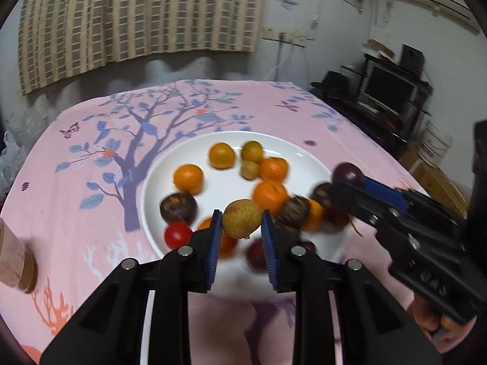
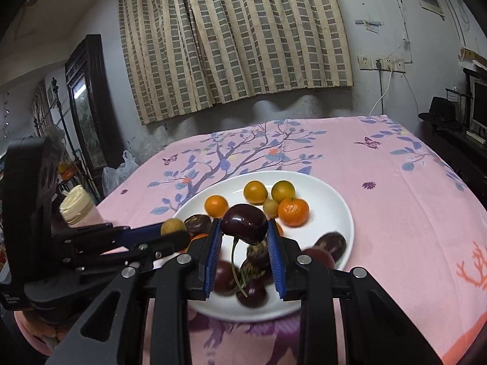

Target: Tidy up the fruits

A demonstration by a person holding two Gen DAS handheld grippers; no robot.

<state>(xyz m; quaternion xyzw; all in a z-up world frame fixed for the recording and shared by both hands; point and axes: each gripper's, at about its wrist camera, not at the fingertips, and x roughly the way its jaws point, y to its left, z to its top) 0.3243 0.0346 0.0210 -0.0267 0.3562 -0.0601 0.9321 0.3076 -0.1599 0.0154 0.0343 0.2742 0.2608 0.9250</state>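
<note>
Nearest, left gripper (image 1: 240, 228): blue-padded fingers clamped on one tan-brown longan (image 1: 242, 218), held above the near half of the white plate (image 1: 158, 170). Right gripper (image 2: 244, 231): fingers clamped on one dark purple cherry (image 2: 244, 222), its stem hanging down between the pads, held above the plate's near-left part. In the left wrist view the right gripper enters from 3 o'clock, its tip over the plate's right rim, near the left gripper but not touching it. Plate contents, as far as blur allows: small oranges, at least four whole ones counted in the left view, among them one at 10 o'clock (image 1: 188, 178) and one at 12 o'clock (image 1: 221, 155); one greenish-yellow round fruit (image 1: 252, 151) at the far edge of the group; one second small longan (image 1: 249, 169) just beside it; one red cherry tomato (image 1: 177, 235) at the near-left rim; dark brown ridged fruits, one at 9 o'clock (image 1: 178, 207) and others crowded at the right; several loose dark cherries under the grippers, number uncertain. The plate's far third and far-right rim are bare white. The plate stands on a table covered by a pink cloth with a blue tree print (image 2: 380, 213), with open cloth on the far and right sides. One capped bottle (image 2: 76, 206) stands near the table's left edge, well apart from the plate. Farthest: checked curtain (image 2: 231, 36).
</note>
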